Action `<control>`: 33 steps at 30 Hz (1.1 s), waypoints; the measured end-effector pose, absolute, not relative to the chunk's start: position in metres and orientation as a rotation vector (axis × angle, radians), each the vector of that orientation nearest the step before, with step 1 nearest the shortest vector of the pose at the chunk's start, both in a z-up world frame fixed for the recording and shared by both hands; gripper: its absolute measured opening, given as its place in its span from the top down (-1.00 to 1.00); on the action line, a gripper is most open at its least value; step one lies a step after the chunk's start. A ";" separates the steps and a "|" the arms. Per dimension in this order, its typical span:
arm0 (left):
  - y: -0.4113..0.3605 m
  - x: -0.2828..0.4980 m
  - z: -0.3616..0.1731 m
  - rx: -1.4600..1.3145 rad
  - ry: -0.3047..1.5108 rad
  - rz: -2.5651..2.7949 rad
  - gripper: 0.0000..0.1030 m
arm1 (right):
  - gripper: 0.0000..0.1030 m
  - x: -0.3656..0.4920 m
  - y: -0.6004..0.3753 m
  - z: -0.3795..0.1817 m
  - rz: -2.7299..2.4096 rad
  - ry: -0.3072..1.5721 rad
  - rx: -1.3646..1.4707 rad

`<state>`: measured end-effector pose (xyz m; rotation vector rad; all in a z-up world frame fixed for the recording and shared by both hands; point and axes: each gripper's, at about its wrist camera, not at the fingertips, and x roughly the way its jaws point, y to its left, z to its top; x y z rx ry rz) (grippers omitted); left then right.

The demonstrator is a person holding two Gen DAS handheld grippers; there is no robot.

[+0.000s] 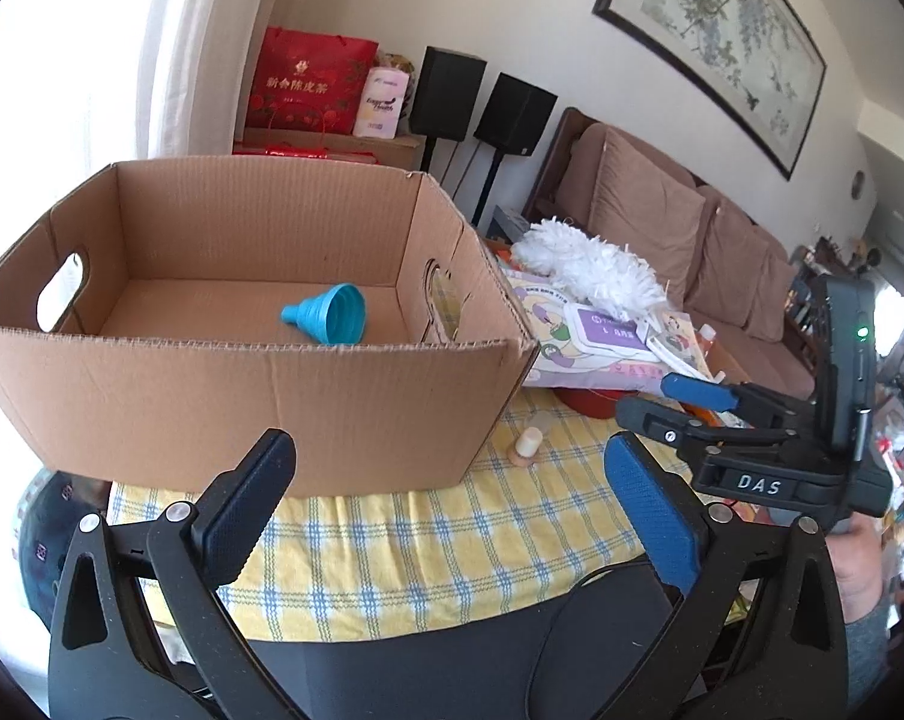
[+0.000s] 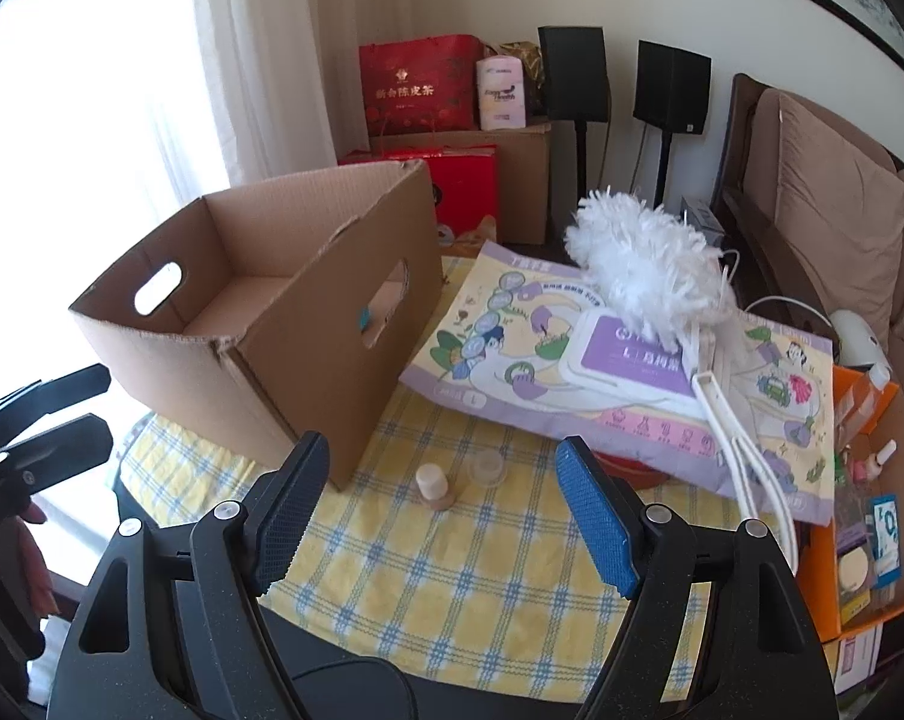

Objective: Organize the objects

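Note:
An open cardboard box [image 1: 224, 396] [image 2: 308, 372] stands on the yellow checked tablecloth [image 1: 428, 552] [image 2: 452, 546]. A blue funnel [image 1: 327, 319] lies on its side inside it. A small cork-stoppered jar [image 1: 527, 445] [image 2: 434, 485] and a clear cup [image 2: 487, 468] stand on the cloth beside the box. A white duster [image 1: 590, 269] [image 2: 650, 264] lies on a wipes pack [image 2: 626, 360] on a large purple package [image 2: 572, 414]. My left gripper [image 1: 452, 516] is open and empty in front of the box. My right gripper [image 2: 440, 528] [image 1: 674, 402] is open and empty, just short of the jar.
An orange box [image 2: 872, 504] of small items sits at the right. A brown sofa [image 1: 692, 240] runs along the right. Red gift bags [image 2: 419, 84], boxes and two black speakers [image 2: 572, 72] stand behind the table. A curtained window is at the left.

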<state>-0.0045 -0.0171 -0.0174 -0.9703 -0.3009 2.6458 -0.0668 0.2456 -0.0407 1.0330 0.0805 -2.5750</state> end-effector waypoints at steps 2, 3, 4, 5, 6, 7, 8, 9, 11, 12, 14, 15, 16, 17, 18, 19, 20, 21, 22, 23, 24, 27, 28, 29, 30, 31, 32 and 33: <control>-0.017 -0.002 -0.022 -0.973 -0.284 2.657 -1.00 | -0.52 -0.067 0.245 -0.049 -2.571 0.083 1.046; -0.017 -0.002 -0.025 -0.978 -0.274 2.662 -1.00 | -0.50 -0.067 0.244 -0.056 -2.569 0.090 1.057; -0.016 -0.002 -0.028 -0.987 -0.265 2.665 -1.00 | -0.46 -0.068 0.243 -0.060 -2.565 0.093 1.067; -0.016 -0.002 -0.032 -1.000 -0.261 2.665 -1.00 | -0.41 -0.068 0.242 -0.065 -2.559 0.094 1.079; -0.016 -0.002 -0.036 -1.012 -0.263 2.663 -1.00 | -0.39 -0.070 0.240 -0.070 -2.549 0.092 1.090; -0.015 -0.002 -0.038 -1.020 -0.268 2.660 -1.00 | -0.34 -0.071 0.239 -0.075 -2.542 0.090 1.098; -0.015 -0.002 -0.041 -1.025 -0.273 2.659 -1.00 | -0.30 -0.072 0.238 -0.079 -2.538 0.089 1.103; -0.015 -0.003 -0.044 -1.029 -0.277 2.661 -1.00 | -0.29 -0.074 0.236 -0.084 -2.531 0.088 1.110; -0.016 -0.005 -0.048 -1.035 -0.279 2.663 -1.00 | -0.25 -0.076 0.235 -0.090 -2.526 0.081 1.117; -0.015 -0.006 -0.050 -1.040 -0.281 2.662 -1.00 | -0.25 -0.078 0.234 -0.094 -2.522 0.076 1.125; -0.016 -0.007 -0.054 -1.048 -0.286 2.659 -1.00 | -0.22 -0.082 0.232 -0.099 -2.516 0.066 1.136; -0.016 -0.008 -0.056 -1.053 -0.289 2.656 -1.00 | -0.22 -0.084 0.231 -0.102 -2.515 0.059 1.140; -0.016 -0.008 -0.058 -1.055 -0.289 2.656 -1.00 | -0.19 -0.086 0.231 -0.104 -2.515 0.054 1.146; -0.015 -0.008 -0.059 -1.057 -0.288 2.656 -1.00 | -0.13 -0.087 0.230 -0.106 -2.512 0.049 1.153; -0.015 -0.009 -0.061 -1.059 -0.288 2.656 -1.00 | -0.10 -0.090 0.230 -0.109 -2.509 0.038 1.162; -0.015 -0.009 -0.062 -1.062 -0.288 2.654 -1.00 | -0.05 -0.092 0.229 -0.111 -2.507 0.031 1.167; -0.015 -0.010 -0.064 -1.066 -0.288 2.652 -1.00 | -0.04 -0.095 0.228 -0.114 -2.504 0.025 1.177; -0.015 -0.010 -0.065 -1.069 -0.290 2.651 -1.00 | -0.03 -0.097 0.228 -0.115 -2.501 0.023 1.181; -0.016 -0.010 -0.066 -1.070 -0.292 2.650 -1.00 | -0.02 -0.099 0.227 -0.116 -2.500 0.023 1.186; -0.016 -0.010 -0.067 -1.073 -0.294 2.648 -1.00 | 0.00 -0.101 0.226 -0.118 -2.499 0.027 1.192; -0.016 -0.011 -0.068 -1.078 -0.295 2.645 -1.00 | 0.01 -0.103 0.225 -0.120 -2.496 0.033 1.199; -0.017 -0.013 -0.071 -1.085 -0.300 2.641 -1.00 | 0.07 -0.108 0.222 -0.124 -2.489 0.038 1.215; -0.017 -0.013 -0.071 -1.087 -0.302 2.638 -1.00 | 0.12 -0.110 0.222 -0.126 -2.488 0.038 1.218; -0.017 -0.013 -0.072 -1.088 -0.303 2.637 -1.00 | 0.15 -0.112 0.221 -0.127 -2.485 0.038 1.223; -0.016 -0.013 -0.073 -1.089 -0.301 2.636 -1.00 | 0.16 -0.113 0.221 -0.129 -2.484 0.037 1.226; -0.015 -0.013 -0.073 -1.089 -0.299 2.635 -1.00 | 0.17 -0.114 0.220 -0.130 -2.482 0.037 1.229; -0.015 -0.013 -0.074 -1.089 -0.295 2.634 -1.00 | 0.19 -0.115 0.220 -0.130 -2.480 0.039 1.231; -0.014 -0.013 -0.074 -1.089 -0.292 2.632 -1.00 | 0.20 -0.115 0.220 -0.131 -2.479 0.041 1.232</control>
